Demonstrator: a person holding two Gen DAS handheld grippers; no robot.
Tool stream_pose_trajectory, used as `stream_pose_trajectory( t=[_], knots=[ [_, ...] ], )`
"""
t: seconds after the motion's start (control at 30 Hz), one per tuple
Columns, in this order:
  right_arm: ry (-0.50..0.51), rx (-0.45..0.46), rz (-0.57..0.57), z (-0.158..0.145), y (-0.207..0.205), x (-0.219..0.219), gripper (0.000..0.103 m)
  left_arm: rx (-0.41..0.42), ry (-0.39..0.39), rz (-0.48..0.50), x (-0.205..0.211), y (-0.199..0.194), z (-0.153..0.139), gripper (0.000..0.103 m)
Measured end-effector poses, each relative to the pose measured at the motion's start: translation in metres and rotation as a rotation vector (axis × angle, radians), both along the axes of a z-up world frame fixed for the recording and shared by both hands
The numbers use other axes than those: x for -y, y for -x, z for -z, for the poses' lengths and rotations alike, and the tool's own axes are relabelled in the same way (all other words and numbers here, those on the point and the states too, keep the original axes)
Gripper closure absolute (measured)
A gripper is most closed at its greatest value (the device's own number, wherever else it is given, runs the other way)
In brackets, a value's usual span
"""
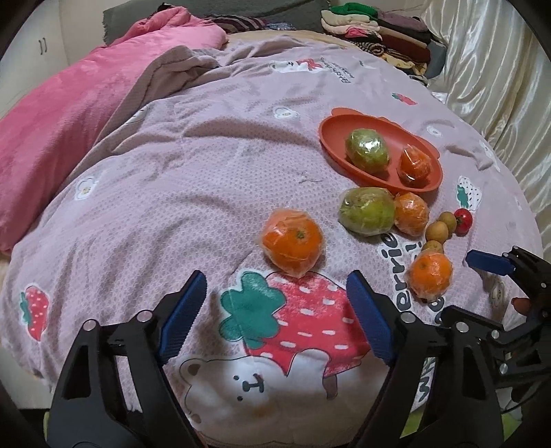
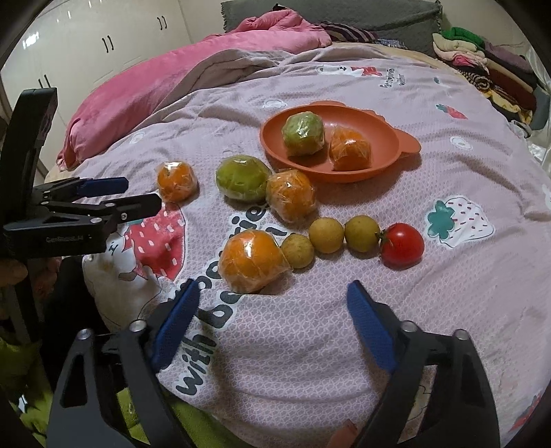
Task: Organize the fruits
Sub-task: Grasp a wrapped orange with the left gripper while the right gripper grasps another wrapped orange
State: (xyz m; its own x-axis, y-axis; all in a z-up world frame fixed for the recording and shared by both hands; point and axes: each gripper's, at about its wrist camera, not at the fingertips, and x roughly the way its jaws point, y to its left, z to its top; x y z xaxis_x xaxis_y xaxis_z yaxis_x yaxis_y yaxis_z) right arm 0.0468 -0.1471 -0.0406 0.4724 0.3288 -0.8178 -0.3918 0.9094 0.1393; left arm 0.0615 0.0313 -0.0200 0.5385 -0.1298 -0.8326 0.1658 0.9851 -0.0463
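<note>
A: Blue pads first, nearest the lens. The left gripper [image 1: 275, 310] stands with its jaws apart over the strawberry print of the mauve blanket [image 1: 206, 165], nothing between them. The right gripper [image 2: 273, 312] is the same: jaws spread, empty, above the printed lettering.

B: And the closest fruit?

A: Just beyond the left gripper's tips lies a plastic-wrapped orange [image 1: 292, 239], alone on the blanket. Just beyond the right gripper's left finger sits another wrapped orange [image 2: 253, 260], touching the first of three small yellow-brown round fruits [image 2: 298, 250], which run in a row to the right and end at a red tomato [image 2: 402, 244].

B: Further back?

A: A wrapped green fruit [image 2: 242, 177] touches a third wrapped orange [image 2: 291, 196], both just beside the near rim of the orange plastic plate [image 2: 378, 127]. They are on the blanket, not on the plate.

B: On the plate itself?

A: A wrapped green fruit [image 2: 303, 132] and a wrapped orange [image 2: 350, 148], side by side; whether they touch I cannot tell.

B: Beyond that?

A: A pink quilt [image 1: 69, 113] bunched at the left, a stack of folded clothes [image 1: 378, 31] at the far right, white cupboard doors [image 2: 86, 41] behind.
</note>
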Motion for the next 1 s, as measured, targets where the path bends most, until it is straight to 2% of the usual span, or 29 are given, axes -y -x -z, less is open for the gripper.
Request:
stream_pose_trajectory(
  t=[0.3, 0.37, 0.43, 0.7, 1.0],
  knots=[
    [-0.020, -0.014, 0.014, 0.003, -0.001, 0.013, 0.041, -0.005, 0.004, 0.019, 0.007, -0.009, 0.004, 0.039],
    [-0.021, -0.016, 0.014, 0.004, -0.002, 0.014, 0.042, -0.005, 0.001, 0.018, 0.007, -0.011, 0.006, 0.040],
    [-0.023, -0.015, 0.003, 0.005, -0.001, 0.011, 0.043, -0.007, -0.001, 0.018, 0.007, -0.014, 0.007, 0.045],
    [-0.032, -0.015, -0.053, 0.007, -0.005, -0.007, 0.056, -0.006, -0.003, 0.021, 0.007, -0.022, 0.010, 0.052],
    [-0.015, 0.013, -0.080, 0.006, -0.015, -0.021, 0.056, -0.016, 0.013, 0.028, 0.008, -0.031, 0.014, 0.055]
  ],
)
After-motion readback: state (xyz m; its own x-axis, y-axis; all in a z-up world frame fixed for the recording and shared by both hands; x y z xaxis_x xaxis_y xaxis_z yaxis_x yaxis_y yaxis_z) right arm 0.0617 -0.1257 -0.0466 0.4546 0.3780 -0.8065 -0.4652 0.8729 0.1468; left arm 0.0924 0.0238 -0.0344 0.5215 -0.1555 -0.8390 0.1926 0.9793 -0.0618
